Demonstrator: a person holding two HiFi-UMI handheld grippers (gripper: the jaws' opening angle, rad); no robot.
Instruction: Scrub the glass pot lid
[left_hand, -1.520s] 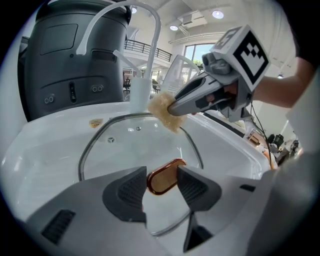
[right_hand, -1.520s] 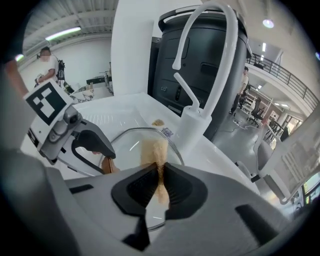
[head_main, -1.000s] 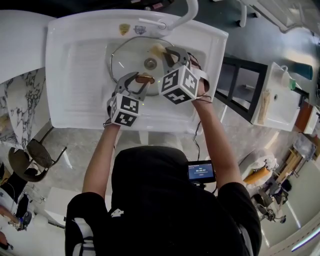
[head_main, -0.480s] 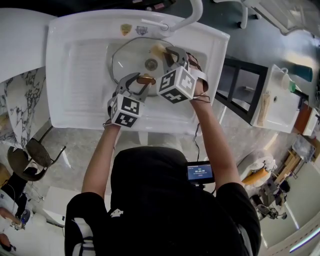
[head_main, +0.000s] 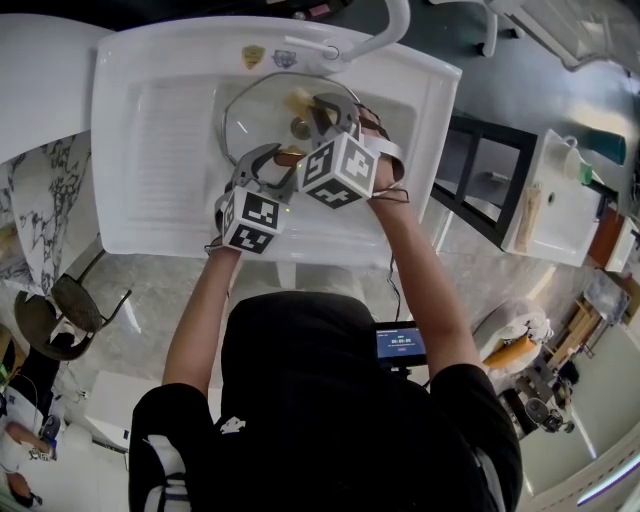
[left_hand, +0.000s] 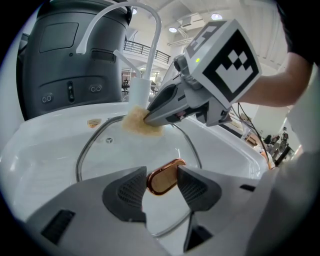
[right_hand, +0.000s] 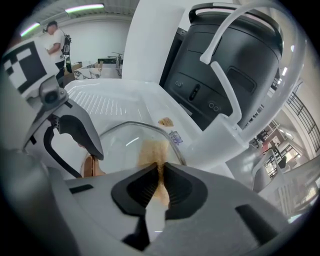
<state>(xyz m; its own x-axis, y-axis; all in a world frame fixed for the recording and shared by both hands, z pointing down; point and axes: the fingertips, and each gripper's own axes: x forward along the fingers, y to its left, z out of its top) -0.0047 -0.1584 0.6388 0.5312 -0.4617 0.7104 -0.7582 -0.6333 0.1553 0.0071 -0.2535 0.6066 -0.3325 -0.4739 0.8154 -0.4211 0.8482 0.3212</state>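
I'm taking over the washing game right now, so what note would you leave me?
Left tool: shut on the handle of the lid, steadying it in the sink.
Right tool: shut on a tan sponge, which sits on the glass near the far rim, by the faucet.
Done: scrubbing is under way; I can't tell how much glass is clean.
Left: probably work the sponge over the rest of the lid while gripping the handle.
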